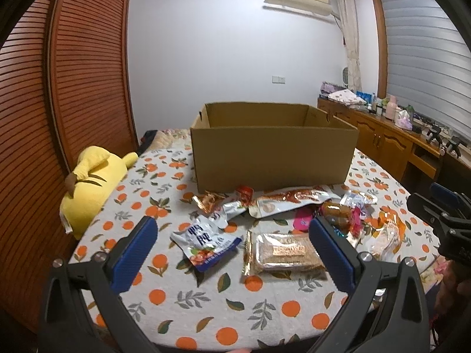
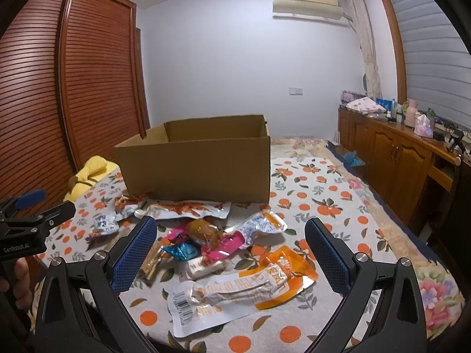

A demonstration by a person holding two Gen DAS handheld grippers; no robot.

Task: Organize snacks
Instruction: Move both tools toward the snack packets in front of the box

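Note:
Several snack packets lie scattered on an orange-print bedsheet (image 1: pixel 164 264) in front of an open cardboard box (image 1: pixel 273 158) (image 2: pixel 200 170). In the left wrist view my left gripper (image 1: pixel 232 226) hangs open above a white-and-blue pouch (image 1: pixel 206 244) and a clear pack of brown biscuits (image 1: pixel 287 251). In the right wrist view my right gripper (image 2: pixel 231 226) is open over a pile: an orange-and-white pouch (image 2: pixel 265 282), a brown wrapped snack (image 2: pixel 204 231), pink (image 2: pixel 223 245) and blue (image 2: pixel 182 250) wrappers. Neither gripper holds anything. The right gripper's body (image 1: pixel 447 217) shows at the left view's right edge.
A yellow plush toy (image 1: pixel 91 188) lies at the sheet's left edge beside a slatted wooden wardrobe (image 1: pixel 59 103). A wooden cabinet (image 2: pixel 397 158) with bottles and clutter runs along the right wall. The sheet (image 2: pixel 323 194) right of the box carries no packets.

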